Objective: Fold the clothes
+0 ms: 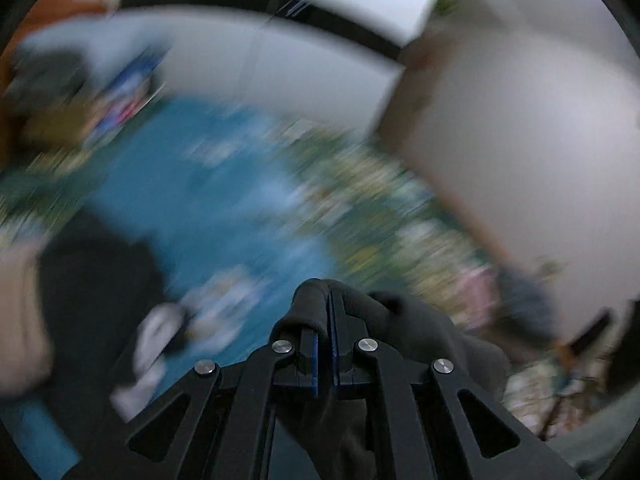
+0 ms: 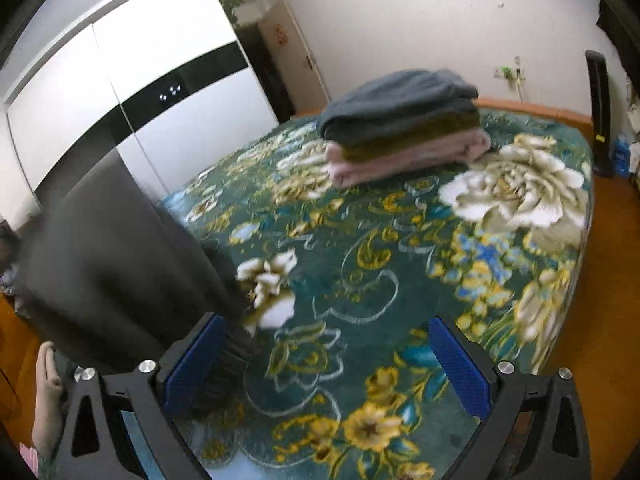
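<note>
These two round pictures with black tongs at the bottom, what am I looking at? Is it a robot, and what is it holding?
No robot arm here: a person holds a hand tool with two fingers in each hand, and a wide-angle camera on each tool looks out along those fingers. That is why both pictures are round and bent.

The blurred picture is from the left gripper. Its blue-padded jaws are shut on a dark grey, nearly black garment, whose cloth drapes over the fingers.

The sharp picture is from the right gripper. Its jaws stand wide open and hold nothing, though the same dark garment hangs beside its left finger.

Below lies a bed under a dark green flowered blanket. On its far side sits a stack of three folded pieces: grey on top, olive, then pink.
</note>
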`<state>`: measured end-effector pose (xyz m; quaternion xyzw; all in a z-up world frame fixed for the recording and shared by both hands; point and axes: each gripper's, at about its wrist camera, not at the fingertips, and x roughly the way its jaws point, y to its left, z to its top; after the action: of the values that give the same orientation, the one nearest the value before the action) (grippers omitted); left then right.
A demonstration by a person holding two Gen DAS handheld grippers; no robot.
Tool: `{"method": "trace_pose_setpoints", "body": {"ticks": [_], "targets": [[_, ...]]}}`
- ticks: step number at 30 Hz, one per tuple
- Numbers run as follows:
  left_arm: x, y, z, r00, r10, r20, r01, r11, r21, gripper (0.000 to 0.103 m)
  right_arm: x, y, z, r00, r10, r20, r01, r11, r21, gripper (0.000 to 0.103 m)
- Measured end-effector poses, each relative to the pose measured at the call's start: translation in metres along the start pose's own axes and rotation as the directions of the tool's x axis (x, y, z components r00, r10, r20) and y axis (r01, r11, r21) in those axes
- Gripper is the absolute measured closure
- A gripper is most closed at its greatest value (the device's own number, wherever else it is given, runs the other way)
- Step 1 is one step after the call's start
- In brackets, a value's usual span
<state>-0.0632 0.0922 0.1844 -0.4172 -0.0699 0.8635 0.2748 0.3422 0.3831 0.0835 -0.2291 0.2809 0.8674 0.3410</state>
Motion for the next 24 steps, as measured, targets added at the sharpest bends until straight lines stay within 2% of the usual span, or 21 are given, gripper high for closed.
{"method": "trace_pose_setpoints", "body": {"ticks": [2, 4, 6, 10, 12, 14, 16, 18, 21, 22, 24], "targets": [[0.028, 0.037, -0.026, 0.992, 0.080, -0.093, -0.088, 0.992, -0.085, 0.098, 0.004, 0.008, -0.002, 1.000, 0.009, -0.013, -0.010, 0.999, -0.031, 0.000], [0.035, 0.057, -0.038, 0.985, 0.098, -0.139, -0.116, 0.985, -0.127, 0.098, 0.006, 0.015, -0.003, 1.000, 0.019, -0.020, -0.020, 0.998, -0.053, 0.000], [0.034, 0.067, -0.047, 0.984, 0.086, -0.153, -0.107, 0.985, -0.135, 0.097, 0.011, 0.017, -0.005, 0.999, 0.018, -0.032, -0.020, 0.998, -0.060, 0.000], [0.017, 0.058, -0.054, 0.987, 0.040, -0.155, -0.061, 0.989, -0.136, 0.095, 0.018, 0.015, -0.011, 0.998, 0.007, -0.055, -0.009, 0.999, -0.048, 0.000], [-0.003, 0.044, -0.055, 0.991, 0.064, -0.118, -0.075, 0.993, -0.092, 0.082, 0.022, 0.013, -0.013, 0.998, -0.001, -0.065, -0.002, 0.999, -0.040, 0.000], [-0.021, 0.023, -0.055, 0.992, 0.119, -0.037, -0.120, 0.992, -0.032, 0.060, 0.022, 0.008, -0.013, 0.998, -0.011, -0.063, 0.009, 1.000, -0.030, 0.000], [-0.038, -0.006, -0.057, 0.985, 0.166, 0.054, -0.168, 0.985, 0.034, 0.048, 0.022, 0.002, -0.011, 0.998, -0.019, -0.058, 0.019, 1.000, -0.014, 0.000], [-0.049, -0.035, -0.061, 0.982, 0.155, 0.105, -0.166, 0.981, 0.102, 0.048, 0.022, -0.002, -0.011, 0.998, -0.024, -0.058, 0.024, 1.000, 0.001, 0.000], [-0.046, -0.094, -0.080, 0.997, 0.046, 0.067, -0.062, 0.966, 0.252, 0.045, 0.026, -0.007, -0.013, 0.997, -0.020, -0.072, 0.021, 1.000, 0.011, 0.000], [-0.039, -0.114, -0.090, 0.999, 0.010, 0.032, -0.019, 0.952, 0.305, 0.042, 0.026, -0.008, -0.014, 0.997, -0.016, -0.076, 0.018, 1.000, 0.015, 0.000], [-0.018, -0.159, -0.119, 0.998, -0.042, -0.056, 0.062, 0.902, 0.427, 0.042, 0.026, -0.010, -0.014, 0.997, -0.011, -0.076, 0.012, 1.000, 0.022, 0.000]]}}
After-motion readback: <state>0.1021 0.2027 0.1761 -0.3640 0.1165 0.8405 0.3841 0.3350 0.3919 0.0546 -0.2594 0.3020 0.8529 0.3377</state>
